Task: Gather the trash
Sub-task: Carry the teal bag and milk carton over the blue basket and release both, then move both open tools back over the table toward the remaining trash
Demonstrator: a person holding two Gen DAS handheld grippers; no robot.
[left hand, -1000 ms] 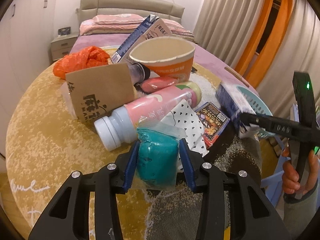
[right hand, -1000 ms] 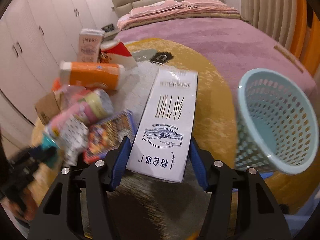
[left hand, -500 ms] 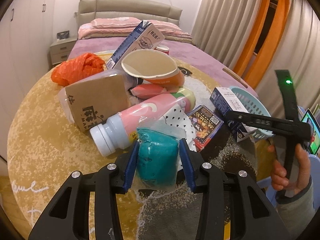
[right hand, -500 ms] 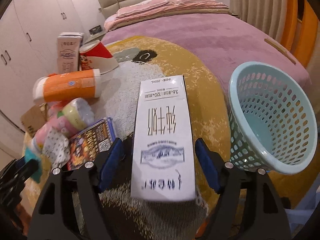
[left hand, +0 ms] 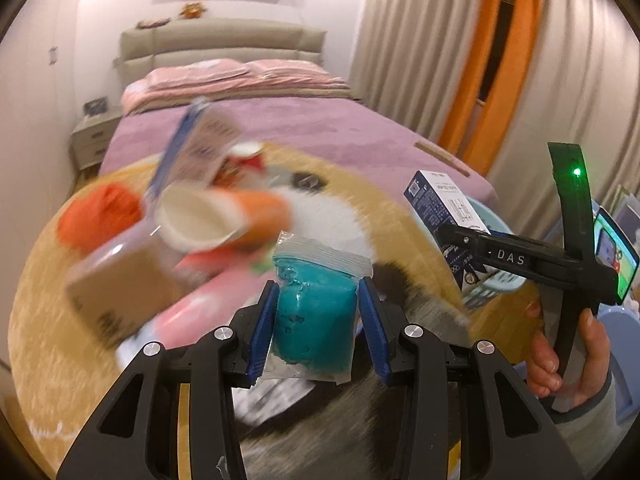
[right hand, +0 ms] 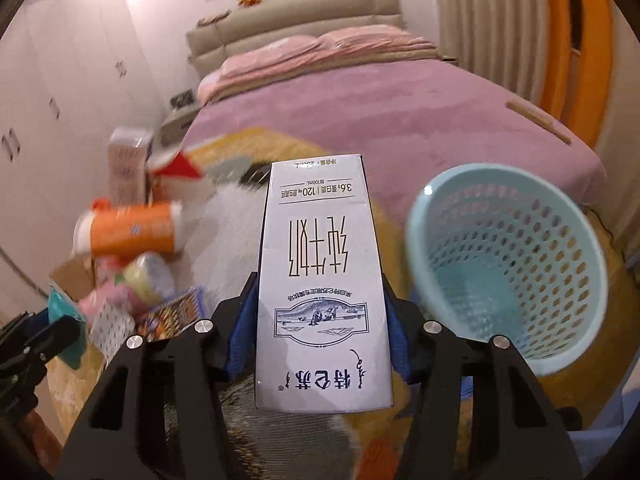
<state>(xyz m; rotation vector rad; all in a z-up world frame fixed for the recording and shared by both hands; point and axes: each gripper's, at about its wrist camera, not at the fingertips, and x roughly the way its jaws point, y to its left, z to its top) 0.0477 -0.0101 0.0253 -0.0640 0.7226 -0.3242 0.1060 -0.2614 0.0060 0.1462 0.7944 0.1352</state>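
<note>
My left gripper (left hand: pixel 318 320) is shut on a clear bag of teal stuff (left hand: pixel 314 320), held above the yellow round rug. My right gripper (right hand: pixel 318 328) is shut on a white milk carton (right hand: pixel 320 280); the carton also shows in the left wrist view (left hand: pixel 448 216), held in front of the light blue mesh basket (left hand: pixel 496 286). The basket (right hand: pixel 508 264) stands tilted at the right in the right wrist view. The trash pile lies on the rug: an orange paper cup (right hand: pixel 132 232), a pink bottle (right hand: pixel 136 284), a brown cardboard piece (left hand: pixel 120 296), an orange bag (left hand: pixel 100 212).
A bed with a purple cover (right hand: pixel 400 120) stands behind the rug. An upright carton (right hand: pixel 126 168) and a red-white cup (right hand: pixel 176 164) stand at the pile's far side. White wardrobes (right hand: pixel 60 100) are at the left, orange curtains (left hand: pixel 492 60) at the right.
My left gripper has lifted and swung right with the teal bag; the pile blurs by. My right gripper has closed on the milk carton again and raised it nearer the basket.
</note>
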